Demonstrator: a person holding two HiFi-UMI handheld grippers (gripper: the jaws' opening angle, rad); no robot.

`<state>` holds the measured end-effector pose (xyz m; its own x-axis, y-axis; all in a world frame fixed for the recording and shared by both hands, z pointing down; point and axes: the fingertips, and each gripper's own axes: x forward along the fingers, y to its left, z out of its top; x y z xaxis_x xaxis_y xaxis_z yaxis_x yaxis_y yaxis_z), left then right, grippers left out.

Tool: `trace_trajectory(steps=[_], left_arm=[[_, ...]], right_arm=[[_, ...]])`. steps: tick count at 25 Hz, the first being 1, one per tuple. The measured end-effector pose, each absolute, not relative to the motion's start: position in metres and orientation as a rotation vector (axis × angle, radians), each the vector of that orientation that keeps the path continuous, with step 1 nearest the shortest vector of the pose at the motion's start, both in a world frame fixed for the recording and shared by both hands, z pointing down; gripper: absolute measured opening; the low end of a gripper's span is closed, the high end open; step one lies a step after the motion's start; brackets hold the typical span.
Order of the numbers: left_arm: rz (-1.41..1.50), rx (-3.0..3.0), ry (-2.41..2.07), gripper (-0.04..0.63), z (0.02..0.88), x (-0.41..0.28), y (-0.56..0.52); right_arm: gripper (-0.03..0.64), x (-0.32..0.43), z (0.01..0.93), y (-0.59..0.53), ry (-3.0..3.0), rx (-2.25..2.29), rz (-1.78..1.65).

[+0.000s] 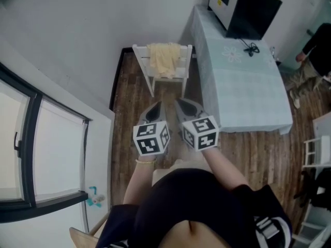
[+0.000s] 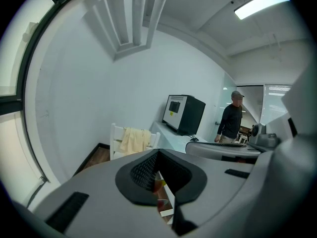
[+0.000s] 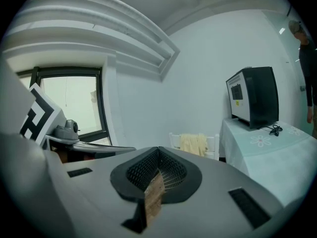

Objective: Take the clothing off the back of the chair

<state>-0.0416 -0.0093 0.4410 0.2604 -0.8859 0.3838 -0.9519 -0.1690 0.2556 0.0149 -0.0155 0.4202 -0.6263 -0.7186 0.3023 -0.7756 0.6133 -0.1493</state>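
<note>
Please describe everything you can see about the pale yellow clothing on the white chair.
The pale yellow clothing looks like soft, thin fabric. It hangs draped over the back of the white wooden chair, wrinkled in loose vertical folds, covering the middle of the backrest. Only the chair touches it.

Right of centre, a table (image 1: 243, 87) under a pale checked cloth, with a black-and-white boxy appliance (image 1: 245, 6) at its far end and a dark cable (image 1: 252, 48) just beside that. At the left, a dark-framed window (image 1: 31, 154), with plank floor (image 1: 124, 102) between. Far right, beyond the table, a person (image 2: 232, 120) in dark clothes, standing.
</note>
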Motion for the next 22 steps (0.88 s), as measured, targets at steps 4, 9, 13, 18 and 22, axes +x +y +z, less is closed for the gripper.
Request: trace_trajectory(steps=[4,9,13,18,22], left_arm=[[0.213,2.087,-1.672,0.003,0.445,-0.037,-0.018],[0.225,2.070,-1.694,0.003,0.442,-0.039,-0.026],[0.229,2.055,-1.705,0.003,0.444,-0.046,-0.040],[0.228,2.046,-1.697,0.003,0.451,-0.057,-0.069],[0.219,2.063,-1.685,0.003,0.454,-0.061,-0.099]], right_arm=[[0.014,0.017,0.423,-0.026,-2.633,1.211,0.394],[0.014,0.023,0.424,-0.037,-2.637,1.221,0.431],[0.014,0.019,0.425,-0.053,-2.636,1.227,0.438],[0.014,0.014,0.427,-0.080,-2.623,1.247,0.432],[0.014,0.014,0.434,-0.107,-2.599,1.276,0.434]])
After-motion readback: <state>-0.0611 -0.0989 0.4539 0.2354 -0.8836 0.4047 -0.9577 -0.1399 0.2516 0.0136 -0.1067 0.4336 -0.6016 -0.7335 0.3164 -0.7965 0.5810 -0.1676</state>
